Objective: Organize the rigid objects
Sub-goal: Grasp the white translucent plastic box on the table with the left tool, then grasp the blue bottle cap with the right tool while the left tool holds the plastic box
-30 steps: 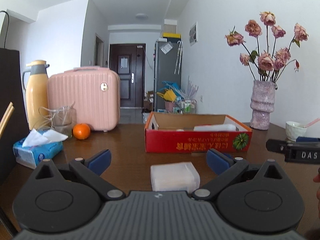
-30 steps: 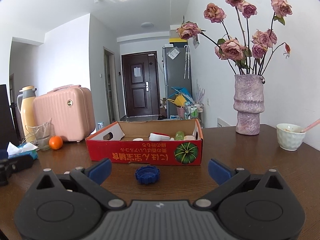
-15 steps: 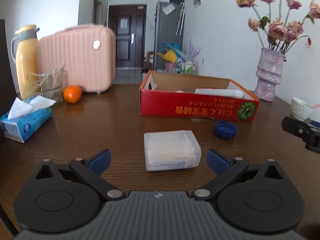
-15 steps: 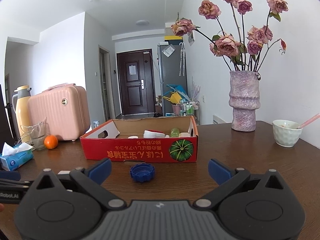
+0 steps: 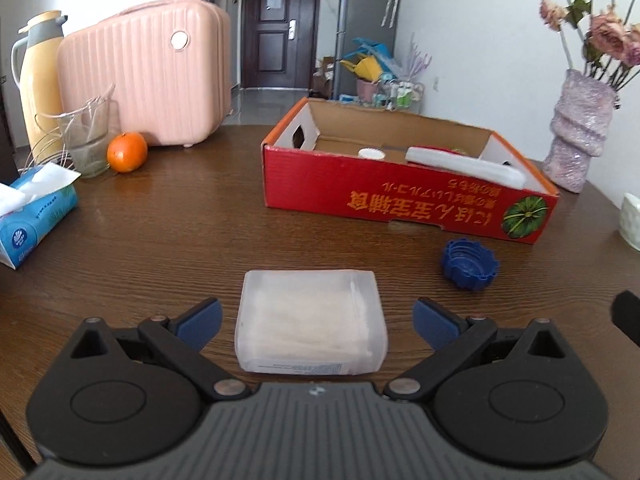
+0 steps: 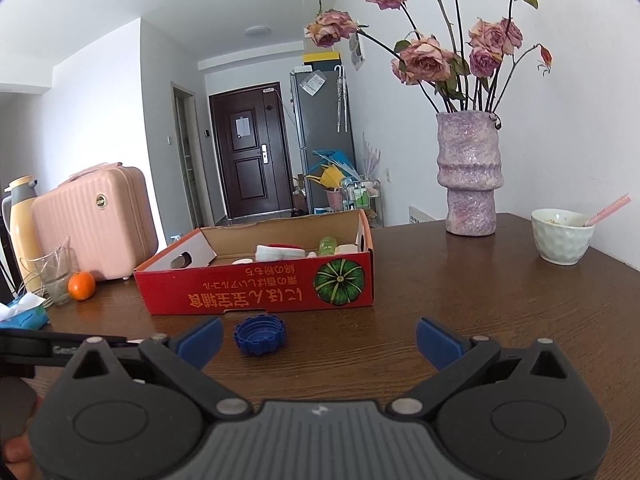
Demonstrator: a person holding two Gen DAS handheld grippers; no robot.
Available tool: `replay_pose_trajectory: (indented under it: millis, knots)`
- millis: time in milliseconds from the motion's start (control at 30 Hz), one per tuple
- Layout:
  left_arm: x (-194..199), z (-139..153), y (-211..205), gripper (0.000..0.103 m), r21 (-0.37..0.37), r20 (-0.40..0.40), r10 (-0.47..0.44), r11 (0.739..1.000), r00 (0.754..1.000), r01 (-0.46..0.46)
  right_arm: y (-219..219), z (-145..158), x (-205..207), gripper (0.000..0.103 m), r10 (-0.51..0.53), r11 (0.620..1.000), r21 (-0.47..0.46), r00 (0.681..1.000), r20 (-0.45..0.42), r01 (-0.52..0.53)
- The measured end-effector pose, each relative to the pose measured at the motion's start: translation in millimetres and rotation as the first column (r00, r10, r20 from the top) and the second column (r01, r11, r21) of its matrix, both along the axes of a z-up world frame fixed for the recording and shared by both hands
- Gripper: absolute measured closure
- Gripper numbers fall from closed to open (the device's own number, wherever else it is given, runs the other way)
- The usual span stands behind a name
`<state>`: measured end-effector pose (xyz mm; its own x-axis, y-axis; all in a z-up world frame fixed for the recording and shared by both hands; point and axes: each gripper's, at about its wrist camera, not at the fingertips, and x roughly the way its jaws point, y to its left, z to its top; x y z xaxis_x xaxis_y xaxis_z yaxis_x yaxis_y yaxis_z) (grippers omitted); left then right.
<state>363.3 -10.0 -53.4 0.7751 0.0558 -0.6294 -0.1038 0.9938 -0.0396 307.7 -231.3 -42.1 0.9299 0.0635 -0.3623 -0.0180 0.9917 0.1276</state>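
Note:
A translucent white plastic box (image 5: pixel 311 320) lies on the brown table between the open blue fingertips of my left gripper (image 5: pixel 316 322), with gaps on both sides. A blue bottle cap (image 5: pixel 469 264) lies to its right, before the red cardboard box (image 5: pixel 400 196), which holds a white lid and other small items. In the right wrist view my right gripper (image 6: pixel 318 340) is open and empty, with the blue cap (image 6: pixel 259 335) just left of its centre, and the red box (image 6: pixel 260 296) behind.
A pink case (image 5: pixel 148 72), yellow flask (image 5: pixel 38 80), glass (image 5: pixel 86 140), orange (image 5: pixel 127 152) and tissue pack (image 5: pixel 32 216) stand at the left. A purple vase with roses (image 6: pixel 469 176) and a white bowl (image 6: pixel 562 236) stand at the right.
My left gripper has tilted down and moved forward, so the white box now lies between its fingertips. My right gripper has shifted slightly right; the cap sits further left in its view.

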Motion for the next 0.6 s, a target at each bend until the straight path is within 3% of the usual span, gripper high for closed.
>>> replay_pose_trajectory:
  millis: [133,267,333,367,500,600]
  knots:
    - [11.4,-9.8,-1.1,0.0,0.023,-0.043,0.032,0.999,0.999,-0.031,2.0,-3.1,3.0,0.0,0.005,1.0,-0.006,1.0,-0.016,-0.005]
    - [20.1,-18.2,2.6,0.0,-0.02,-0.071,0.003,1.0,0.997,-0.004,3.5,-5.9,6.2,0.0,0.006,1.0,-0.011,0.999,-0.032,-0.006]
    - [23.9,-23.7,4.2,0.006,-0.005,-0.093,0.014,1.0,0.996,-0.014,3.1,-6.6,6.9,0.0,0.006,1.0,-0.01,0.999,-0.034,-0.006]
    - [24.9,-25.3,6.1,0.018,-0.015,-0.103,0.012,1.0,0.995,-0.014,3.1,-6.7,6.9,0.0,0.006,1.0,-0.01,0.999,-0.035,-0.006]
    - [18.6,-20.6,9.7,0.02,-0.047,-0.048,-0.024,0.999,0.999,0.022,3.0,-7.1,6.9,0.0,0.007,1.0,-0.011,0.999,-0.035,-0.007]
    - [14.6,-16.2,7.8,0.02,-0.018,-0.014,-0.023,1.0,1.0,0.023,3.3,-7.4,7.0,0.0,0.006,1.0,-0.011,0.999,-0.035,-0.007]
